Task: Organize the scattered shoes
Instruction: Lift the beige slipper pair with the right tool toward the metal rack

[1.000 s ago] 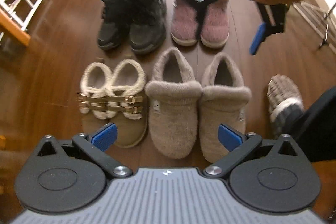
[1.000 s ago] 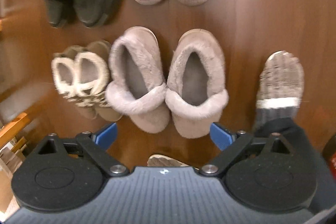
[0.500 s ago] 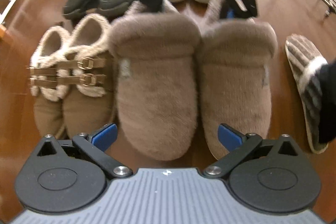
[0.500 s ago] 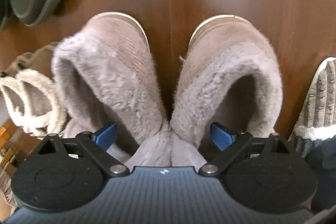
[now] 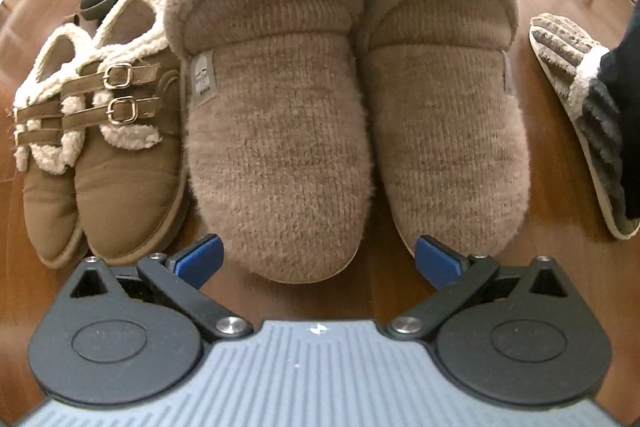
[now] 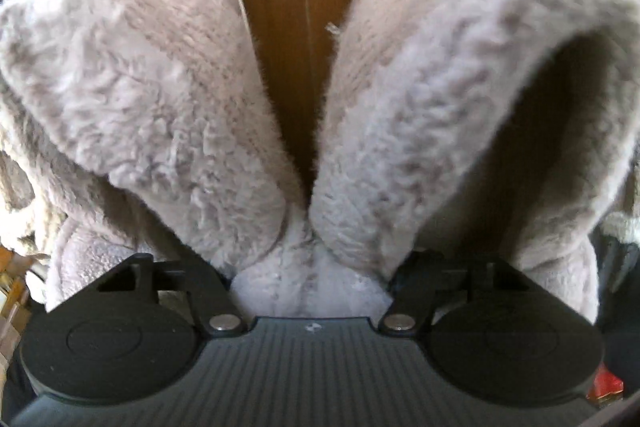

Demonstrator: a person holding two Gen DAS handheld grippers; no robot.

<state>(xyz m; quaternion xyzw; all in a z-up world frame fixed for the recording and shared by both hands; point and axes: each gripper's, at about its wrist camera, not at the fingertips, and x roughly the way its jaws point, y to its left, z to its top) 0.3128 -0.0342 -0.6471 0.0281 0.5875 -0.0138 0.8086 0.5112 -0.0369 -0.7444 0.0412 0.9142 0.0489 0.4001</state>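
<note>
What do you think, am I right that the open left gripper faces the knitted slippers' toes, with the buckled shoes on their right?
Nearly: in the left wrist view the buckled shoes lie left of the knitted slippers; the rest holds.

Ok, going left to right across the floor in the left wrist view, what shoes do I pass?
Tan buckle shoes → left taupe knit slipper → right taupe knit slipper → grey striped slipper on someone's foot.

A small grey tag (image 5: 203, 79) is sewn to the side of the left knitted slipper (image 5: 276, 131) — it carries a logo and lettering, too blurred to read; the right wrist view shows no text or numbers.
</note>
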